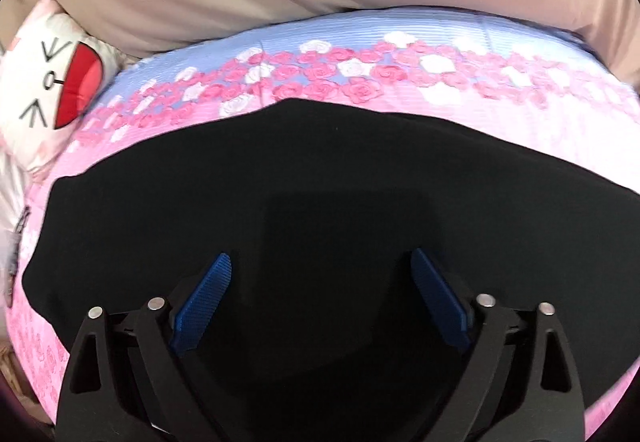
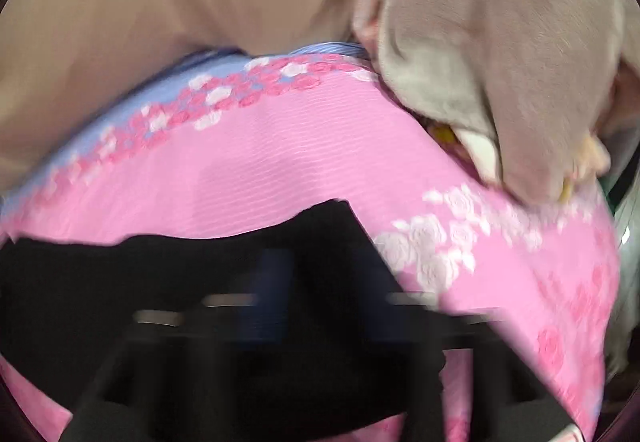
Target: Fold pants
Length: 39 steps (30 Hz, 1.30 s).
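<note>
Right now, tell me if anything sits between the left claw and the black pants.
Nothing visible does. The left claw hangs open right over the black pants, which lie spread on the pink flowered bedspread, with only dark cloth showing between its blue fingers. The cartoon pillow sits off at the far left, clear of the pants.

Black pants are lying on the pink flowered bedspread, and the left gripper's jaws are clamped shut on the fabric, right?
Not quite. The left gripper has its jaws spread wide open above the black pants, with no fabric pinched between them, as the left wrist view shows. The pants do lie on the pink flowered bedspread.
</note>
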Each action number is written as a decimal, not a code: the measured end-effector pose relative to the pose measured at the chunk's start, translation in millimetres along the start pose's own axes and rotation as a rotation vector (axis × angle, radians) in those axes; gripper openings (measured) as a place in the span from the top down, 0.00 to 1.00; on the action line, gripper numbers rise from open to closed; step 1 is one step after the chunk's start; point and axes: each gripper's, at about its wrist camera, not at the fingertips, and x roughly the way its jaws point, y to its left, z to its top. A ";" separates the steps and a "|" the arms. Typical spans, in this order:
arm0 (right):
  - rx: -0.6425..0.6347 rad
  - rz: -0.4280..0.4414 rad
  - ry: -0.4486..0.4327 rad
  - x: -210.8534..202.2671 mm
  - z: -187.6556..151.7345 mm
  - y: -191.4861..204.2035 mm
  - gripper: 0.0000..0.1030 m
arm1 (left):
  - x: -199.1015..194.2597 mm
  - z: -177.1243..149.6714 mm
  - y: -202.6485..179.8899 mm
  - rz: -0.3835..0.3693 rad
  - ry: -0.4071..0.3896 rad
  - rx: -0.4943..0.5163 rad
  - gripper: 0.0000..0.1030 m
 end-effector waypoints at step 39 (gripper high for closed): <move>0.202 -0.055 -0.027 -58.3 -46.7 -38.5 0.41 | -71.2 -16.6 -14.8 -0.074 -0.163 0.088 0.07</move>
